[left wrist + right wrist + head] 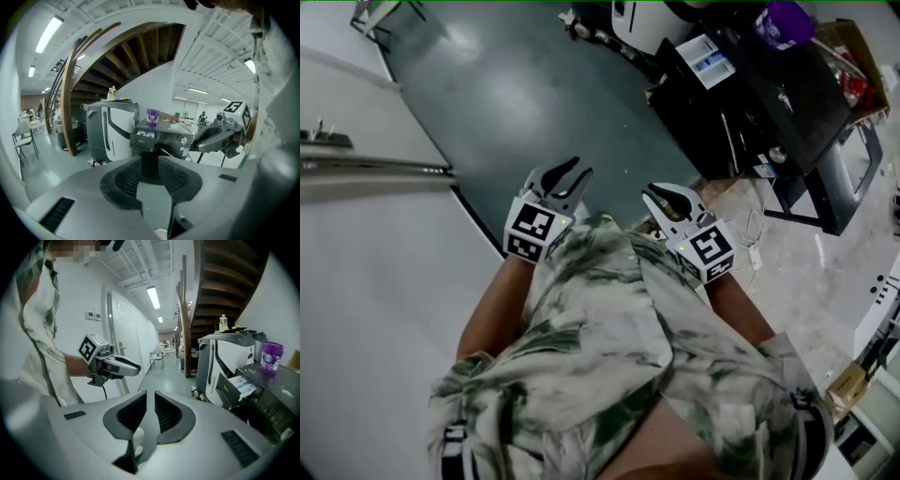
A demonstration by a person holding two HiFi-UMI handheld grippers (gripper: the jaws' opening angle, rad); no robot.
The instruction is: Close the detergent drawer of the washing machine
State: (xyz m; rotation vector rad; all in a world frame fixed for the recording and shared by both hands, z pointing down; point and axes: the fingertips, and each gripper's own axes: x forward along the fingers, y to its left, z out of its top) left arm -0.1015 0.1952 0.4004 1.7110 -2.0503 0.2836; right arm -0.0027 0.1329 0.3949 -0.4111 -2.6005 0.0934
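4 fingers (565, 178) well apart from drawer (242, 383)

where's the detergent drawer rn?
Right gripper view, right side: detergent drawer sticks out open from the dark washing machine, below the purple cup.

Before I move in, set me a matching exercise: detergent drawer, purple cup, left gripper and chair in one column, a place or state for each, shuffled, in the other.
Things
1. detergent drawer
2. purple cup
3. left gripper
4. chair

Places and states
A. on top of the dark washing machine
B. jaws apart, nothing between them
C. standing on the floor, far off
D. pulled out of the machine's front

Pairs: 1-D, 2-A, 3-B, 4-C
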